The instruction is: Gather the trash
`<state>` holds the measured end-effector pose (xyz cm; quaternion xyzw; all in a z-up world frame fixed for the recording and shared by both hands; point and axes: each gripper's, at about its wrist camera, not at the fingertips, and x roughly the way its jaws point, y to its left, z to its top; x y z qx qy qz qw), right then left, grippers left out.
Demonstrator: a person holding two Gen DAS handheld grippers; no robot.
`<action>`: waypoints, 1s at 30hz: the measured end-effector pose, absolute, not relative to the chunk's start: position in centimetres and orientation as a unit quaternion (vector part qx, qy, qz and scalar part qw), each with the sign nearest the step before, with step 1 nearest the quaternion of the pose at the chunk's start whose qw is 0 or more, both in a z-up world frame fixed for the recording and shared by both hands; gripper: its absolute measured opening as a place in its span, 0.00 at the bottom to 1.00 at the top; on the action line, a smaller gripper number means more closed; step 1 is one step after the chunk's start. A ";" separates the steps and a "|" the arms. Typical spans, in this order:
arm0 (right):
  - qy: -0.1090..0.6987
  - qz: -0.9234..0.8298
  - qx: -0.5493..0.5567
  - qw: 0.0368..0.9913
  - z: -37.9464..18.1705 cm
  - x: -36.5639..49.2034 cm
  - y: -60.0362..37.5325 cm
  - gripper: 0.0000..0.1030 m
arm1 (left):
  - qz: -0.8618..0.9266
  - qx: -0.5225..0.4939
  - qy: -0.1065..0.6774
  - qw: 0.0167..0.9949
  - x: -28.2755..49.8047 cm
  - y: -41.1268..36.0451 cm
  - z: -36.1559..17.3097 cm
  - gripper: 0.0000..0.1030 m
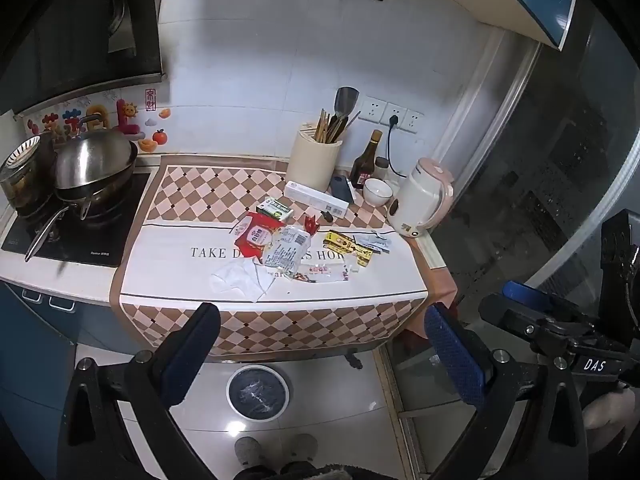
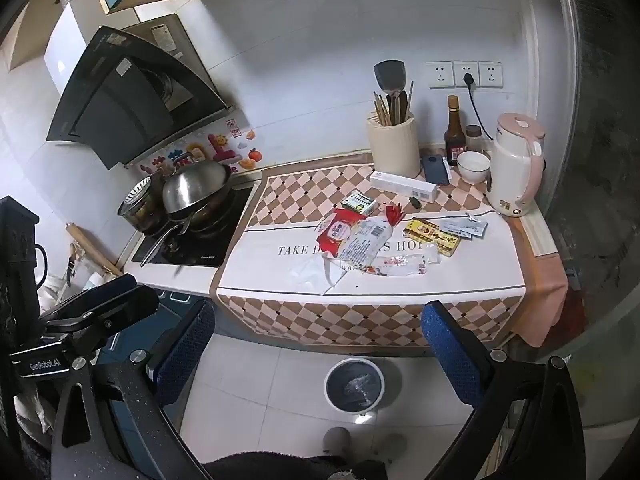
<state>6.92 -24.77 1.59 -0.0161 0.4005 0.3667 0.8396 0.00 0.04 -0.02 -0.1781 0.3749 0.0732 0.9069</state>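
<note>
At the left a steel lid [image 1: 94, 156] covers the wok, so its content is hidden. On the cloth [image 1: 168, 276] the trash lies in the middle: the red packet [image 1: 256, 236], the clear bag [image 1: 288, 252] over the printed words, the white tissue [image 1: 236, 280], the yellow wrapper [image 1: 348, 246]. The small labels are unreadable. The bin [image 1: 258, 392] stands on the floor below. The left gripper [image 1: 320, 344] and the right gripper [image 2: 318, 344] are both wide open and empty, well before the counter.
</note>
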 end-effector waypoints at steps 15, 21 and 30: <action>0.410 0.373 -0.012 0.832 0.9 6.8 -24.5 1.00 | 0.068 -0.174 0.379 0.906 0.0 0.1 0.5 1.00; 0.411 0.384 -0.015 0.827 1.6 7.4 -24.7 1.00 | 0.066 -0.176 0.377 0.907 0.4 -0.1 0.5 1.00; 0.410 0.393 -0.016 0.823 1.8 7.3 -24.4 1.00 | 0.059 -0.187 0.374 0.907 0.2 0.2 0.4 1.00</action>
